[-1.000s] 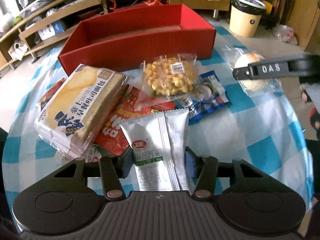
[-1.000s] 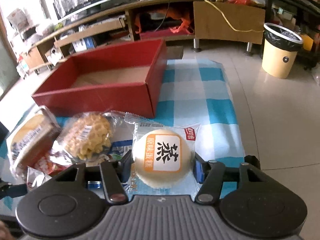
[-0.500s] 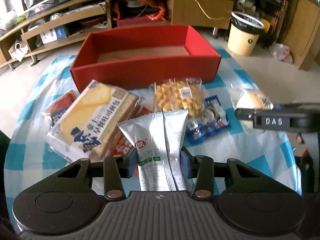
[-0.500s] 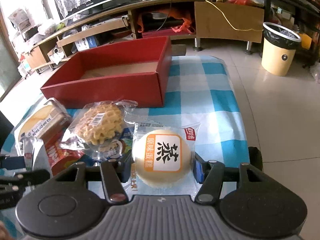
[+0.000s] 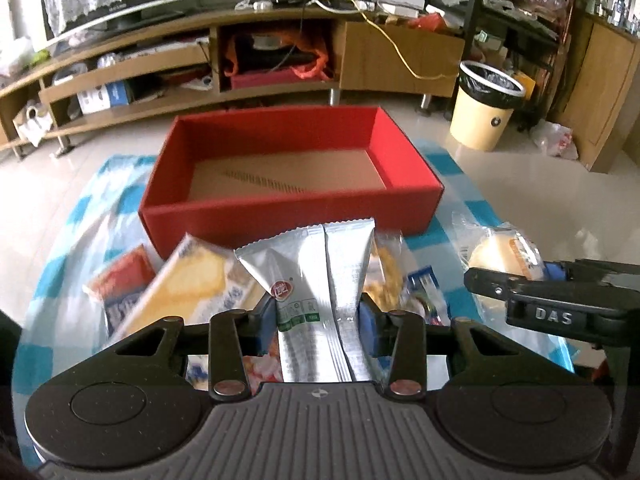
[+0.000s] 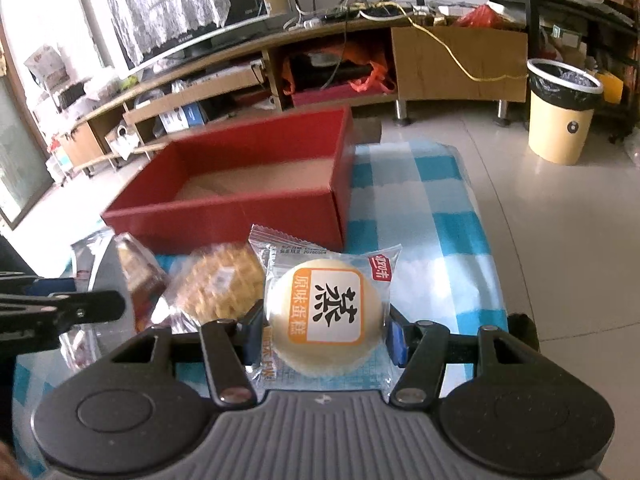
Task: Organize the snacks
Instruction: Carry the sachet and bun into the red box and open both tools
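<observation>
Snacks sit in a loose pile on the blue-and-white checked tablecloth (image 5: 456, 236), just in front of the red box (image 5: 288, 204). Box is open-topped, brown cardboard floor bare, long side facing the pile.

Sliced-bread pack (image 5: 192, 284) is the biggest item, lying left of centre, partly over a red snack bag (image 5: 120, 276). Waffle pack (image 6: 224, 284) lies beside it nearer the box; a blue wrapper (image 5: 424, 280) pokes out from under it.

Left gripper (image 5: 320, 320): both pads pinch a white-and-silver sachet (image 5: 316, 288), which stands up between the fingers with its far end overlapping the box's front wall in view. Clamped tight, sachet lifted clear of the pile.

Right gripper (image 6: 324, 336): pads press either side of a round steamed cake (image 6: 324, 316) in clear wrap, orange-framed label facing up. Cake is at the right end of the pile, near the box's front right corner; can't tell if it's off the cloth.
</observation>
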Available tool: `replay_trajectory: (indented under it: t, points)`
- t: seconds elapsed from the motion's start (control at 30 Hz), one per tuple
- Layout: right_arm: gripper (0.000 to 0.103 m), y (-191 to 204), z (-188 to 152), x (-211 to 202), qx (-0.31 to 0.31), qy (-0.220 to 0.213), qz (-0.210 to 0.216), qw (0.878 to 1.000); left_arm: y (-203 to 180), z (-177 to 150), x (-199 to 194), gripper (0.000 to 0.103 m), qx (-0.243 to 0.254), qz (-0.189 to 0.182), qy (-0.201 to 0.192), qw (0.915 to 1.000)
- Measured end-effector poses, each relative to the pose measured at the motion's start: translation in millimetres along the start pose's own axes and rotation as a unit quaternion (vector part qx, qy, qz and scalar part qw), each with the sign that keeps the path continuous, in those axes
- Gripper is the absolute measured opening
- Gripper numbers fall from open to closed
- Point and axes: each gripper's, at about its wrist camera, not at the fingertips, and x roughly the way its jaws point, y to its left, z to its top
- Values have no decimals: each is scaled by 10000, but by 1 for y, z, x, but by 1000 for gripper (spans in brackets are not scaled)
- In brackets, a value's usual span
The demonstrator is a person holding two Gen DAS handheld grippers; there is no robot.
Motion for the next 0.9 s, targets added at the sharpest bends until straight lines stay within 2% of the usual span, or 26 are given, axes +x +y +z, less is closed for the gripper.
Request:
replay_trajectory:
  t: [0.2, 0.4, 0.6, 0.9]
  points:
    - [54, 13, 30, -7, -37, -274, 158, 9995, 8, 26, 0, 49, -51, 5, -253, 9997]
    - [54, 31, 69, 1, -239, -494, 123, 9984, 13, 61, 13, 49, -41, 109, -457, 9989]
    - [54, 43, 98, 29, -347, -483, 94, 9982, 24, 90, 34, 49, -99, 259, -614, 9977]
    - [54, 49, 123, 82, -424, -330, 31, 9986, 45, 112, 75, 50, -271, 374, -532, 9975]
